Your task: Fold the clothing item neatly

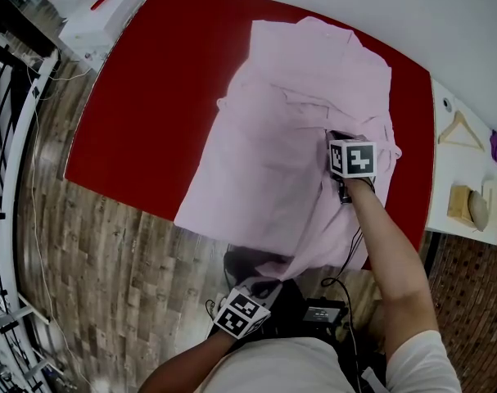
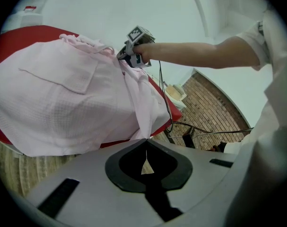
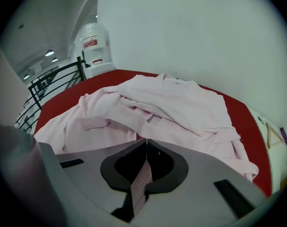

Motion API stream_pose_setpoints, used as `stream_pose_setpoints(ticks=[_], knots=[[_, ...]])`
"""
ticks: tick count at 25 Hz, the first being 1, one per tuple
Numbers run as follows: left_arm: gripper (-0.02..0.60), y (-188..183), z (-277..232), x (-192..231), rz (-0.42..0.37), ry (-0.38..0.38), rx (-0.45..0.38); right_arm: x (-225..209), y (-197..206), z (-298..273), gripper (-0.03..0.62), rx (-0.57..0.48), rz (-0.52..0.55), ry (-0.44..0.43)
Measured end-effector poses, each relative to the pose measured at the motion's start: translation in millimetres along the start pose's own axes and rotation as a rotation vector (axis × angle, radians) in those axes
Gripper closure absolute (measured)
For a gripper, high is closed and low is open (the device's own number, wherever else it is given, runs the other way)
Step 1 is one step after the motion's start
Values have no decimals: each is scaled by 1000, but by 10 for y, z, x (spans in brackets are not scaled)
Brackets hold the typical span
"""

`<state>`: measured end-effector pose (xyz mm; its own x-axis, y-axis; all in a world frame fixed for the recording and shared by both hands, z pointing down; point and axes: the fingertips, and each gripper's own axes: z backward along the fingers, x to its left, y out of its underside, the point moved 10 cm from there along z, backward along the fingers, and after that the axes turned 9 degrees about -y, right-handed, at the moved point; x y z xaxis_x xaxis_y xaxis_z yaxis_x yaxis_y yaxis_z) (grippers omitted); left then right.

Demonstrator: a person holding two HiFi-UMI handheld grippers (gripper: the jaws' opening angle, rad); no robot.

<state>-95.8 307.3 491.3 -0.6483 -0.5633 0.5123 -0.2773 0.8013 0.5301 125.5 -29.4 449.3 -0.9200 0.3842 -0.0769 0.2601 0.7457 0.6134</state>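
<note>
At 6 o'clock, off the near edge of the red tabletop (image 1: 150, 97), the left hand-held gripper (image 2: 145, 141) is clenched on a corner of the pink shirt (image 1: 289, 129), which hangs down past that edge. The rest of the shirt lies spread but rumpled from the tabletop's middle toward 1 o'clock, its layers bunched. At 3 o'clock the right hand-held gripper (image 3: 145, 141) pinches a fold of the same cloth. No neat fold shows yet, so nearly all the folding seems left to do.
</note>
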Motion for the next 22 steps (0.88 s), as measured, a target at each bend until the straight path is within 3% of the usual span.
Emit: stream_pose_setpoints(ticks=[11, 18, 22], knots=[[574, 118, 74, 158, 70, -79, -26, 149, 8, -42, 576, -37, 22, -60], [572, 177, 78, 195, 102, -80, -40, 127, 81, -70, 571, 0, 29, -68], [556, 216, 283, 418, 193, -109, -110, 75, 142, 75, 508, -40, 30, -96]])
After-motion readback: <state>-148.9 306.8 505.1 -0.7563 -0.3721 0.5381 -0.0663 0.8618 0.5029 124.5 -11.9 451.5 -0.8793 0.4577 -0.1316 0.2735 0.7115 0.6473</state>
